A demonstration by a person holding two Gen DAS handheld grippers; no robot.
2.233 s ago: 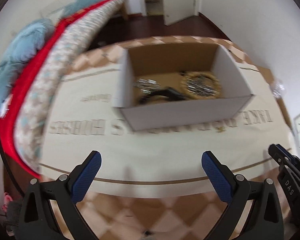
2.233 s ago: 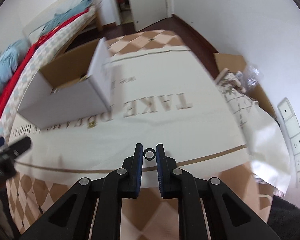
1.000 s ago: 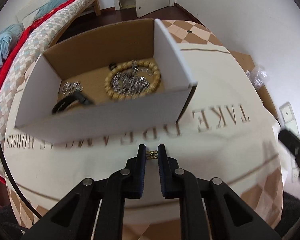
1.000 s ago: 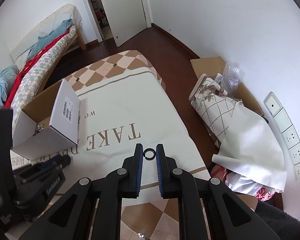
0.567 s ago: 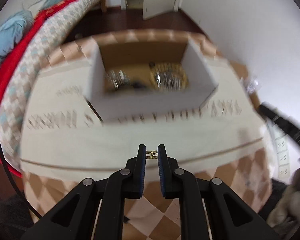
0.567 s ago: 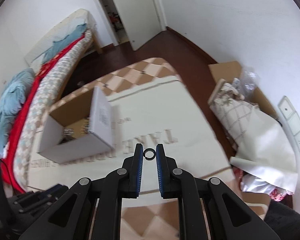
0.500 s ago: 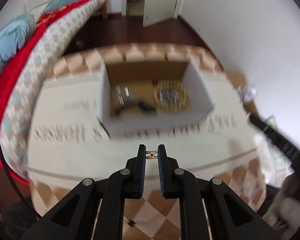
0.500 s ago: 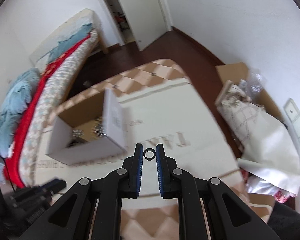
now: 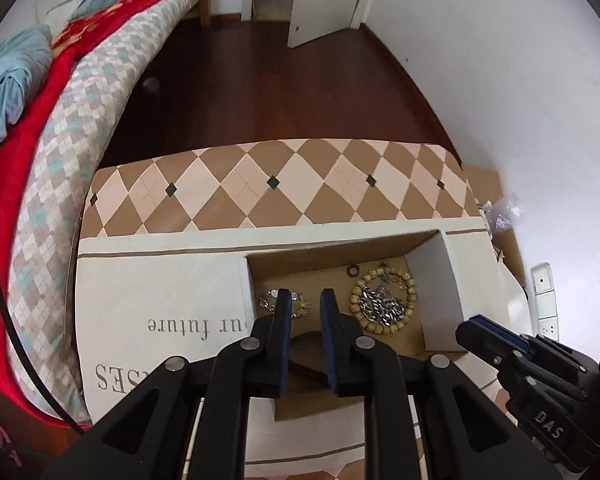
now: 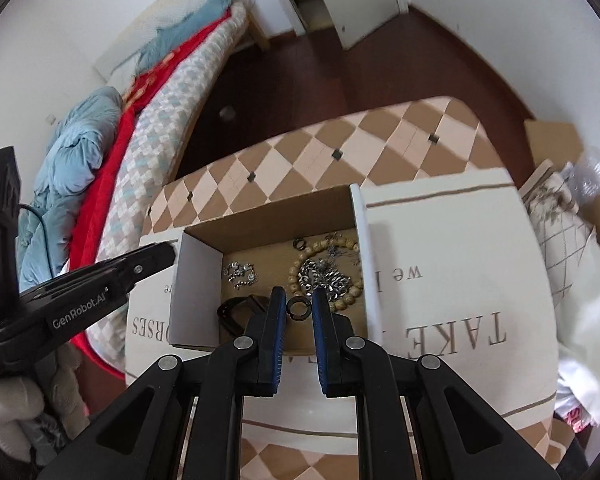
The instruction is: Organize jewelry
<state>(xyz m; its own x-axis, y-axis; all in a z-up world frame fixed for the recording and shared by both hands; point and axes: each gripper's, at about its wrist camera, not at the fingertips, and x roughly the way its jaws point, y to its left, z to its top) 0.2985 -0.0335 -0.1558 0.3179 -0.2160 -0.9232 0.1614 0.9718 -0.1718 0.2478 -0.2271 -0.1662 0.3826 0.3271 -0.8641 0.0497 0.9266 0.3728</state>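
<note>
The right gripper [image 10: 299, 307] pinches a dark ring [image 10: 299, 309] over the near part of the open cardboard box [image 10: 192, 276], the ring's hole facing the camera. The left gripper [image 9: 305, 305] hangs over the box with its jaws slightly parted; a small gold piece [image 9: 303, 305] shows between them, grip unclear. A bead bracelet [image 10: 325, 273] lies flat at the box's right.

- Soft, even daylight; no glare.
- Faint shadow inside the cardboard box [image 9: 428, 256] just ahead of the tongs.
- Heavy fisheye bending, dark vignette at edges.
- Sharp, slight edge blur.
</note>
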